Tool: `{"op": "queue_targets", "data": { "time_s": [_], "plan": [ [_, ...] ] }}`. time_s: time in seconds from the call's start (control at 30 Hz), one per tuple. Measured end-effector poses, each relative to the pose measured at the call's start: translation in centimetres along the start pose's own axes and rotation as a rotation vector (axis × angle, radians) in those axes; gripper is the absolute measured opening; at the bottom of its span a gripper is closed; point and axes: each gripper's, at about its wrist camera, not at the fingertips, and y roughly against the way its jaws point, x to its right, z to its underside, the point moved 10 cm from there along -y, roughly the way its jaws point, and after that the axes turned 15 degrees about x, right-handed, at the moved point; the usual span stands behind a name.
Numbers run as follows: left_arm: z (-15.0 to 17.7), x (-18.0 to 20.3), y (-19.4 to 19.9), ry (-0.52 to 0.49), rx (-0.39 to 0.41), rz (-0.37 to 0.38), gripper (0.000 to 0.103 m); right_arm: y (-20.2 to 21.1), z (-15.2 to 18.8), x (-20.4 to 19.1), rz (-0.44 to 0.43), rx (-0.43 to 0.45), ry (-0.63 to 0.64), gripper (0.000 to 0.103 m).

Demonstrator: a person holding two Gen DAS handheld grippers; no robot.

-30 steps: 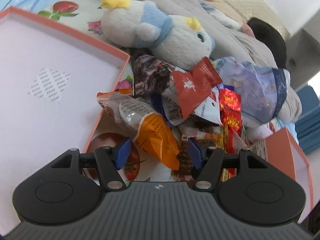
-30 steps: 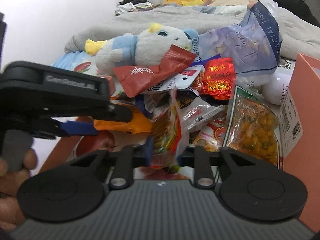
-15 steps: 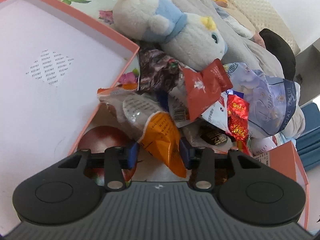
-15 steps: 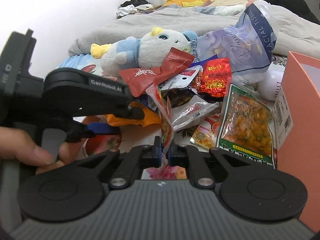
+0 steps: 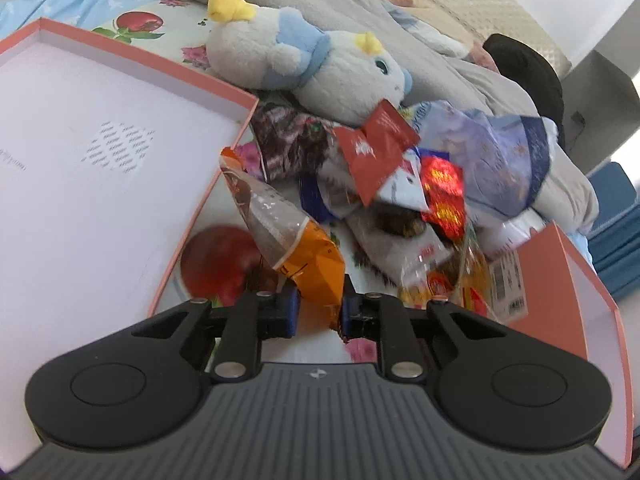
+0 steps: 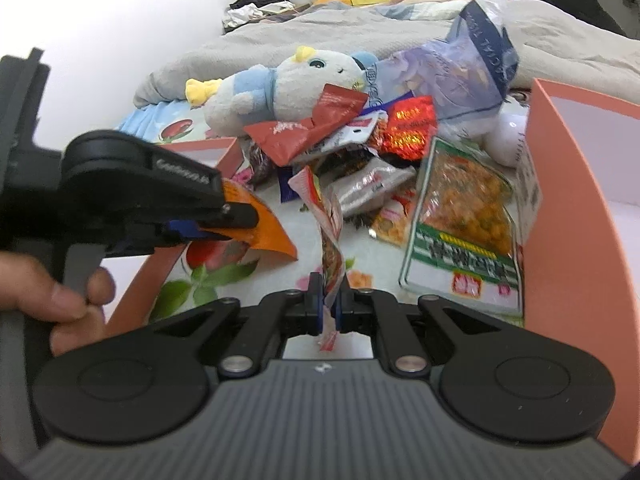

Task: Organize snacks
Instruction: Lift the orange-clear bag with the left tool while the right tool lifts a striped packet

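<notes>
While both grippers lift packets from the snack pile [image 5: 400, 184] on the bed, the left gripper [image 5: 318, 310], whose fingers have just been closing, pinches an orange packet [image 5: 312, 264]; the right gripper [image 6: 329, 306] clamps a twisted red-and-white packet [image 6: 330, 224]; next, probably, each goes into a pink box [image 5: 100, 168].

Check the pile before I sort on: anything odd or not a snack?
Yes: a plush toy lies along the far edge of the snack pile, a red packet leaning on it, and a facial tissue pack sits among the snacks. No packet looks torn or spilled.
</notes>
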Motion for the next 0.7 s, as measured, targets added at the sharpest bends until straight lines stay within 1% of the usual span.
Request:
{"op": "queue_targets", "data": {
  "time_s": [0.2, 0.37, 0.53, 0.7],
  "plan": [
    [1.4, 0.1, 3.5, -0.022, -0.016, 0.009, 0.022, 2.4, 0.6, -0.2, 0.012, -0.016, 0.007, 0.008],
    [2.1, 0.7, 6.3, -0.055, -0.02, 0.024, 0.022, 4.4, 0.7, -0.4, 0.02, -0.013, 0.009, 0.008],
    [3.0, 1.8, 8.7, -0.103, -0.031, 0.046, 0.022, 6.2, 0.8, -0.5, 0.032, -0.012, -0.012, 0.008],
    [3.9, 2.4, 10.6, -0.129, -0.04, 0.052, 0.022, 7.6, 1.3, -0.6, 0.04, -0.021, -0.018, 0.008]
  ]
}}
